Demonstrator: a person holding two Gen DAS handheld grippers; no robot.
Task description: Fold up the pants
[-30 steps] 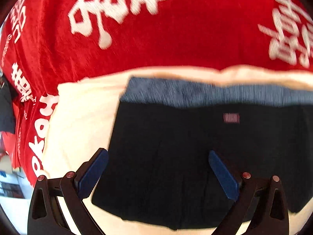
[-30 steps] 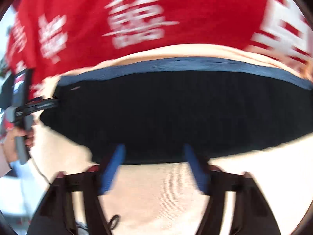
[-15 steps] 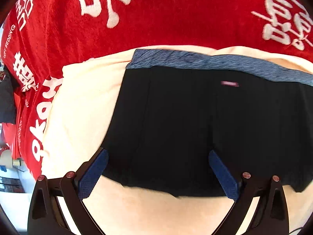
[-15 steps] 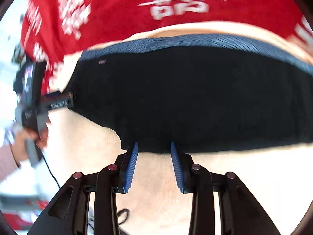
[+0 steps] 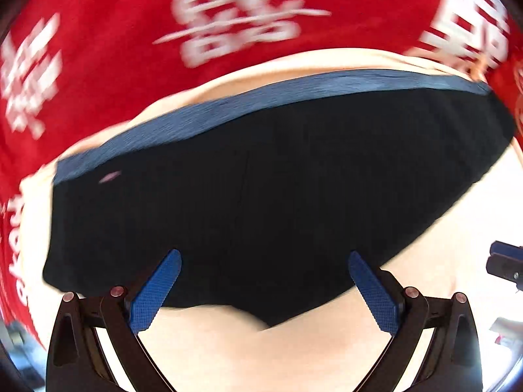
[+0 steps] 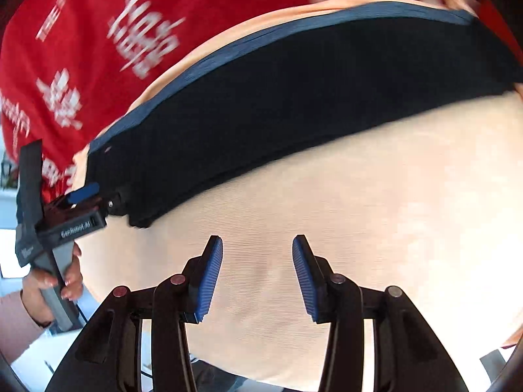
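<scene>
- Lying flat across the middle of both views, the black pants (image 5: 278,189) have a blue waistband (image 5: 261,98) along their upper edge and rest on a cream cloth (image 6: 359,212), which lies over a red cloth with white lettering (image 5: 114,49).
- Only the left wrist view shows the pants' lower hem, with a pointed dip at lower centre, and a small pale label (image 5: 109,176) near the left end under the waistband; it is too blurred to read.
- In that view the left gripper (image 5: 263,289) has its jaws spread wide over the hem. The blue pads (image 5: 157,290) frame dark fabric, but whether they touch it I cannot tell.
- At its right edge, a dark part of the other tool just shows.
- The right wrist view shows the right gripper (image 6: 258,276) over bare cream cloth at lower centre, apart from the pants, jaws opening with nothing between them.
- Only this view shows, at the left edge, the left tool from outside: a hand (image 6: 49,287) grips its grey handle, and its tip sits at the pants' lower left corner.
</scene>
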